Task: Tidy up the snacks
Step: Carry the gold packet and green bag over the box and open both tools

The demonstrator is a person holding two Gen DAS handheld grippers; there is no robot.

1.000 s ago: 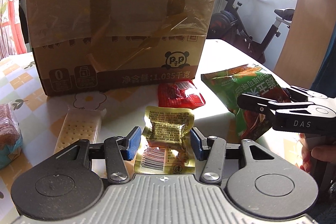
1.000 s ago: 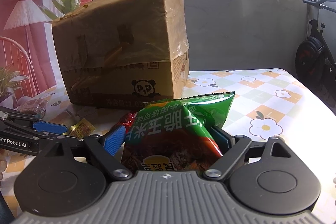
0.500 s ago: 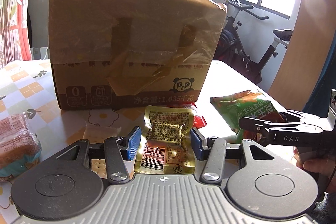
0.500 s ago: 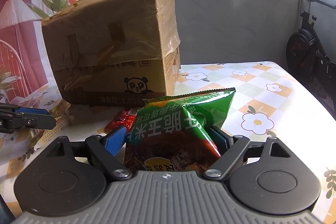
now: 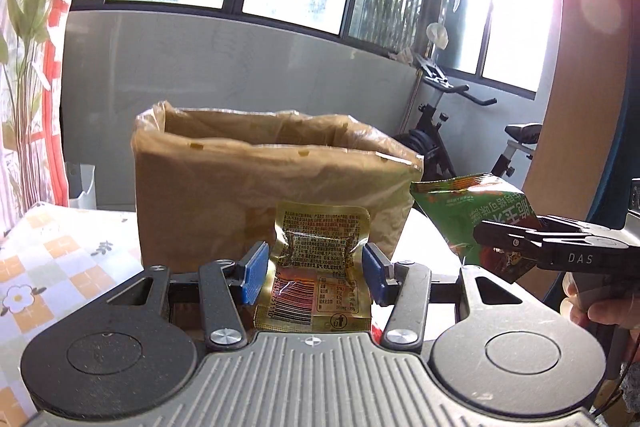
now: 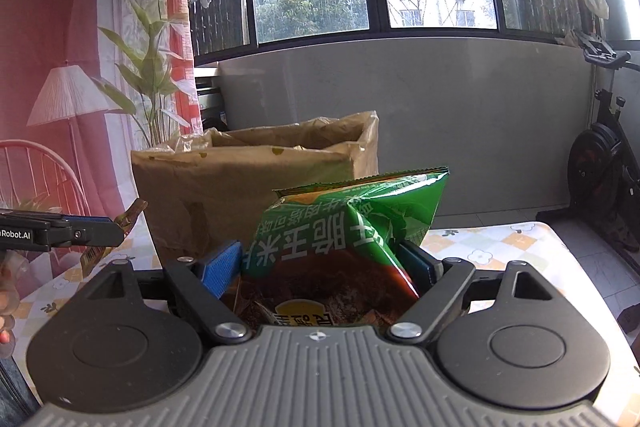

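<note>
Hand-held gripper left (image 5: pixel 314 269) clamps one gold sachet (image 5: pixel 320 267); right (image 6: pixel 320 269) one green bag (image 6: pixel 344 247); one box (image 5: pixel 264 183).

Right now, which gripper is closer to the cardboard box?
Left, though narrowly. The left gripper holds its gold packet right before the cardboard box; the right gripper sits off its right corner.

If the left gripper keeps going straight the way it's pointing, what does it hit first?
Probably the near wall of the open cardboard box. The left gripper, holding a gold snack packet, aims at it below the rim, though depth is unclear.
</note>
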